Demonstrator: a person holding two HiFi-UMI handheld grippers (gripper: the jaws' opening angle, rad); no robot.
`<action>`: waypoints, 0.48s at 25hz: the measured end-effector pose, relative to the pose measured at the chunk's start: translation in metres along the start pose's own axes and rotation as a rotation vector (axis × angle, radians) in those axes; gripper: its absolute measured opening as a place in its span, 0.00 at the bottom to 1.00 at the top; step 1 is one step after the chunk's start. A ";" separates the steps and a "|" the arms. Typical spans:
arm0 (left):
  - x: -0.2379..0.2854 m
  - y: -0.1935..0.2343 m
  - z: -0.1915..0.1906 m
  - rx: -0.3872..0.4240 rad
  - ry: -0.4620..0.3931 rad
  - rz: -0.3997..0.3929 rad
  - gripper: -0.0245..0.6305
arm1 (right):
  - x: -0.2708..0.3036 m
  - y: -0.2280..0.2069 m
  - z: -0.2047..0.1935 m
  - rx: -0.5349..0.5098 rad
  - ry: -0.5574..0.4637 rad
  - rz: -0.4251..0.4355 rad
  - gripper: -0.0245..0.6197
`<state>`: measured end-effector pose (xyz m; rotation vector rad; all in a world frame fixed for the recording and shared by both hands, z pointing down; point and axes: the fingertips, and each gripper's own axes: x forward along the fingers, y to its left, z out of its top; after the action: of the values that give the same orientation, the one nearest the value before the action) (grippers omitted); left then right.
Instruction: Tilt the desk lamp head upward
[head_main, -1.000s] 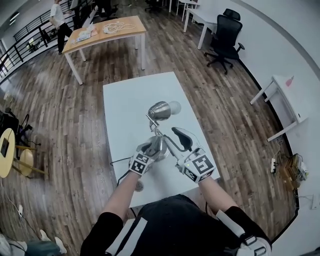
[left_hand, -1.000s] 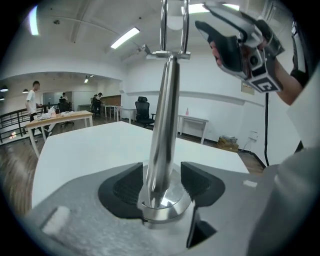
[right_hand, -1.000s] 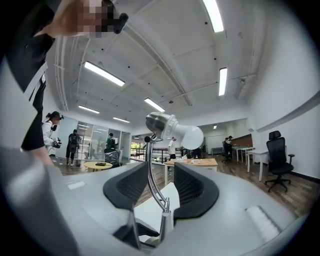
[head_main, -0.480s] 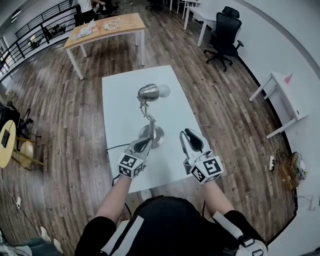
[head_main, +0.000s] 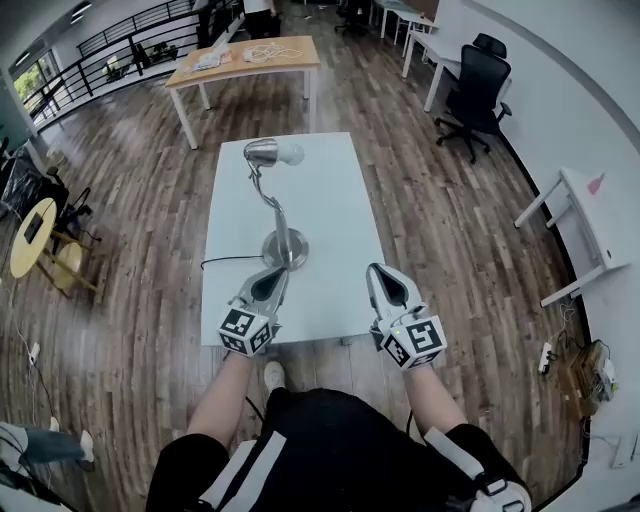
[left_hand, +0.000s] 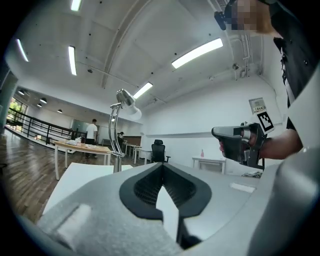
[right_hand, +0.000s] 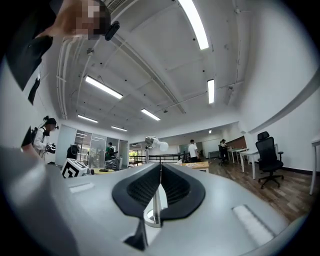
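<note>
The silver desk lamp (head_main: 277, 205) stands on the white table (head_main: 330, 210). Its round base (head_main: 285, 250) is near the middle, and its head (head_main: 262, 152) with a white bulb (head_main: 290, 153) points right at the far end. Nothing touches it. My left gripper (head_main: 272, 276) hovers just in front of the base, shut and empty. My right gripper (head_main: 383, 276) is over the table's near right part, its jaws closing with nothing between them, tips almost together. The left gripper view shows the lamp (left_hand: 116, 131) ahead; the right gripper view shows the lamp head (right_hand: 152, 142) far off.
A black cable (head_main: 225, 262) runs left from the lamp base. A wooden table (head_main: 245, 60) stands beyond, with a black office chair (head_main: 480, 75) at the far right. A small white desk (head_main: 585, 200) is on the right, a yellow round table (head_main: 30, 235) on the left.
Both grippers have drawn back from the lamp toward the table's near edge and have closed. The lamp now stands free, with its head farther away.
</note>
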<state>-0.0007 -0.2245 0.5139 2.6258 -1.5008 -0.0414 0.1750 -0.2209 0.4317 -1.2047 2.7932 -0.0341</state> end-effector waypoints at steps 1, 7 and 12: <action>-0.008 -0.007 0.000 -0.003 -0.002 0.024 0.04 | -0.007 0.000 -0.001 0.005 0.001 0.016 0.05; -0.055 -0.041 0.010 -0.001 -0.040 0.124 0.04 | -0.040 0.012 -0.006 0.022 0.021 0.096 0.05; -0.094 -0.051 0.028 0.011 -0.093 0.160 0.04 | -0.051 0.028 -0.006 0.046 0.009 0.104 0.05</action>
<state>-0.0075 -0.1204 0.4774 2.5346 -1.7409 -0.1431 0.1892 -0.1647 0.4398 -1.0510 2.8412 -0.0956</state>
